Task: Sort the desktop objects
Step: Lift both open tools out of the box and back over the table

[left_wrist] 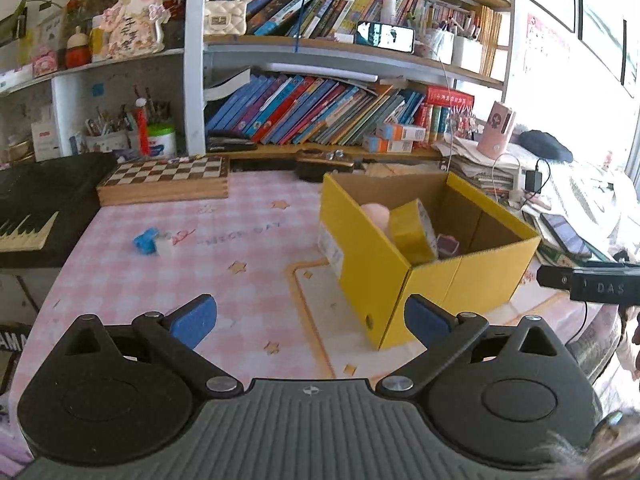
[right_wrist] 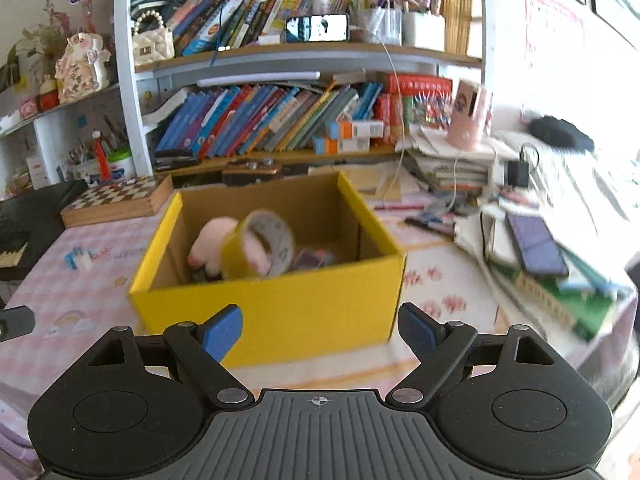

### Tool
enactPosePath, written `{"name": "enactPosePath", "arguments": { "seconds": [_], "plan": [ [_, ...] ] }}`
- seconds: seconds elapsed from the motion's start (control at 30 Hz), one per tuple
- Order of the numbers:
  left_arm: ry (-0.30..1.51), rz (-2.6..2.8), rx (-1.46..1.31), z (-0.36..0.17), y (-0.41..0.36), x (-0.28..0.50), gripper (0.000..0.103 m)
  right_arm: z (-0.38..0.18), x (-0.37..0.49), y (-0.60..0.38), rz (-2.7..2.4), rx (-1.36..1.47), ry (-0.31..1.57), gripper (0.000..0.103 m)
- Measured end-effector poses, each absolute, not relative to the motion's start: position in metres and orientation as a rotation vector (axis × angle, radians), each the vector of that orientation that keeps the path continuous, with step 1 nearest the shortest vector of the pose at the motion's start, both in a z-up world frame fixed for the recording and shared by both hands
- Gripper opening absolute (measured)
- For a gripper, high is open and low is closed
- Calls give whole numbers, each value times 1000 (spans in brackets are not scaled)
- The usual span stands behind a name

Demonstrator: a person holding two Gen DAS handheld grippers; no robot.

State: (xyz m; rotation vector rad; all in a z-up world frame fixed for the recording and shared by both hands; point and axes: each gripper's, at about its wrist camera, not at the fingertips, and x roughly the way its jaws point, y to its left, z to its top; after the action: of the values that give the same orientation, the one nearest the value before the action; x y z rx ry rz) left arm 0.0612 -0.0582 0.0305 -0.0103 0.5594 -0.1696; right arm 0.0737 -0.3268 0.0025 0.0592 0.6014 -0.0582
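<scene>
The desk [left_wrist: 240, 248], covered in a pink checked cloth, is carrying a yellow cardboard box [right_wrist: 280, 312] that is standing open towards its middle, a chessboard case [left_wrist: 164, 180] lying at its back edge. Inside the box, a roll of yellow tape [right_wrist: 260, 248] is leaning against a pink plush toy [right_wrist: 212, 240]. The left tongs [left_wrist: 310, 322] are hovering spread wide with nothing between them, and the right tongs [right_wrist: 320, 330] are standing wide and empty just before the box's front wall. A small blue and white object [left_wrist: 154, 242] is lying near the desk's left edge.
</scene>
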Motion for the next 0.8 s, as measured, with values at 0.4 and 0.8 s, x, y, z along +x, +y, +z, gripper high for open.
{"name": "enactPosePath", "arguments": {
  "seconds": [0.4,0.8],
  "plan": [
    [621,-181,-3,12,-24,33,101,-15,33,-260,-18,36,656,87],
    [660,-205,15,1,7,14,103,-26,18,-206,80,20,720,87]
  ]
}}
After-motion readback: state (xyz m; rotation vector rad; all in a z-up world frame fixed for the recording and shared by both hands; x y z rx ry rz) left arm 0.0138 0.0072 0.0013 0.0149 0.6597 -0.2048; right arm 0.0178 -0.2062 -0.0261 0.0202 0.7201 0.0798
